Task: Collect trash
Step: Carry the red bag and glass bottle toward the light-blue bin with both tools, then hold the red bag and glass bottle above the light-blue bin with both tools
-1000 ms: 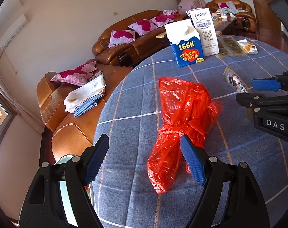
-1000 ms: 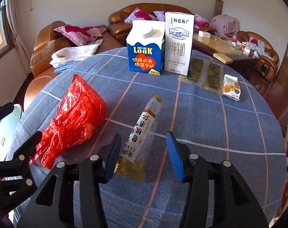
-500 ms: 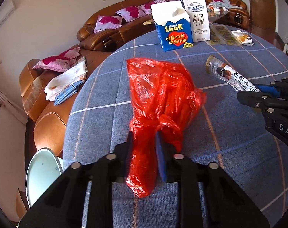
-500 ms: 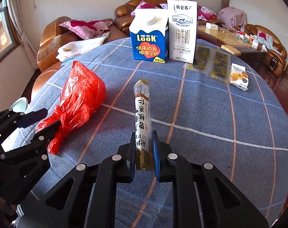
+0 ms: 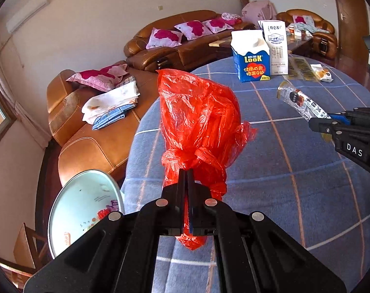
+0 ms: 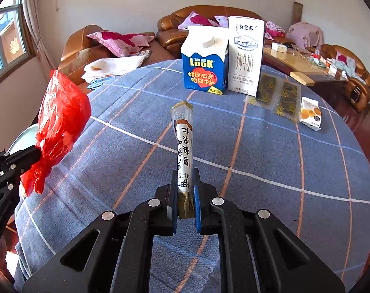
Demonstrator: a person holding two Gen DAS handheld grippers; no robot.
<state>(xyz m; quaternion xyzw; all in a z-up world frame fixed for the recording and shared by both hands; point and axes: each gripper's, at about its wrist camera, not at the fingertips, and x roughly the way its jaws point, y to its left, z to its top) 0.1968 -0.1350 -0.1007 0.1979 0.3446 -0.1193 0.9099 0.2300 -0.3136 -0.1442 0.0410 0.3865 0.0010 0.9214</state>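
My left gripper (image 5: 187, 171) is shut on the knotted neck of a red plastic bag (image 5: 199, 117), which hangs clear above the left edge of the blue checked table (image 5: 295, 195). From the right wrist view the bag (image 6: 60, 114) and left gripper (image 6: 37, 155) are at the far left. My right gripper (image 6: 185, 171) has its jaws closing on the near end of a long snack wrapper (image 6: 183, 131) with a white label. The pads press on the wrapper, whose far end tilts up off the cloth. In the left wrist view the wrapper (image 5: 299, 100) and right gripper (image 5: 317, 122) are at the right.
A blue carton (image 6: 204, 70) and a white milk carton (image 6: 246, 56) stand at the table's far side. Two dark sachets (image 6: 277, 92) and a small snack packet (image 6: 310, 113) lie to their right. A pale round bin (image 5: 84, 212) sits below the table's left edge, near brown sofas (image 5: 92, 131).
My left gripper shut on the red bag's neck and lifted it off the table. My right gripper shut on the wrapper's near end and raised it.
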